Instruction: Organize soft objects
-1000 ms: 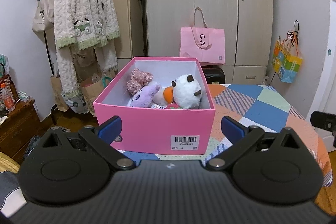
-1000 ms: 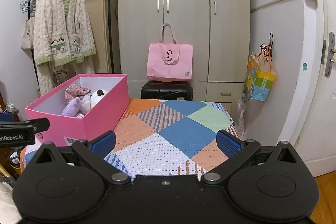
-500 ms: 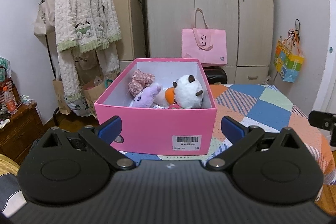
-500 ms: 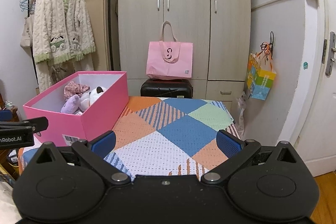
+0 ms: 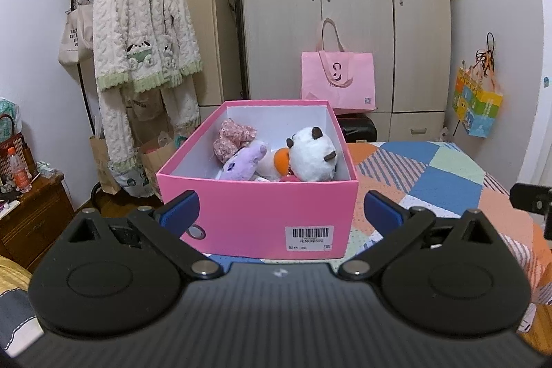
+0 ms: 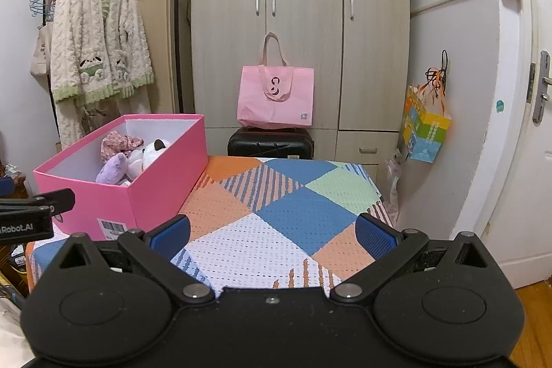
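Left hand-held gripper (image 5: 281, 211) spread wide, nothing between its blue pads, hovering just short of the pink box's (image 5: 255, 212) near wall. Right hand-held gripper (image 6: 272, 231) likewise wide open and empty, over bare patchwork cloth of the table (image 6: 286, 216). Box sits at table's left end; inside lie a purple plush (image 5: 243, 162), a white plush (image 5: 312, 154) with dark ears, a floral fabric piece (image 5: 233, 138). Beyond, against the wardrobe (image 6: 300, 23), pink tote bag (image 6: 276, 97) atop black suitcase (image 6: 270, 142).
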### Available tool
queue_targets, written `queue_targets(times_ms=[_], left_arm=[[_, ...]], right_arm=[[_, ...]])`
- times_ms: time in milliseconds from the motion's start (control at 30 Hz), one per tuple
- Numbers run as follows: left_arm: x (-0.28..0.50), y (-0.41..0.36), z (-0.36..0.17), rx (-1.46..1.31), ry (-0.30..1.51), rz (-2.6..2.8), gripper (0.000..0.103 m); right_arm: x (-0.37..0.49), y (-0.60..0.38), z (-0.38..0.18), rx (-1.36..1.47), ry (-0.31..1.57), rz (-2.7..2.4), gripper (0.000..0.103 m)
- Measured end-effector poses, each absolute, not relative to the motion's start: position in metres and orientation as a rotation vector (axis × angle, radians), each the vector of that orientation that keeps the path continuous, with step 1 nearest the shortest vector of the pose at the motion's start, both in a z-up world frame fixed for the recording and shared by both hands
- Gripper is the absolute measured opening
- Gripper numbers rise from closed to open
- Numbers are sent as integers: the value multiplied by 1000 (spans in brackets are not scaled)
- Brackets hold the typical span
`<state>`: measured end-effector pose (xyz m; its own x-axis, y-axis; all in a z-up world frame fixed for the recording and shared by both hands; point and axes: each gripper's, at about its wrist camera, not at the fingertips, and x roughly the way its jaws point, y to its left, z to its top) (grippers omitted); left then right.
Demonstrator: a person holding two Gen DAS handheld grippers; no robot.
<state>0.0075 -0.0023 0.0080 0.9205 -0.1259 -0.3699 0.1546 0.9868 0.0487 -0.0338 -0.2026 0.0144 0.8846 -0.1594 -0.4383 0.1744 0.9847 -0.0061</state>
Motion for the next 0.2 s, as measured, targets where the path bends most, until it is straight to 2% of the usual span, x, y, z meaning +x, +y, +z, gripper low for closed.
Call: queue_targets(times_ms=[200], left_arm=[[5,-3,10,92,354,-135,103]], right_arm=[[-33,-203,13,36,457,-175,103]])
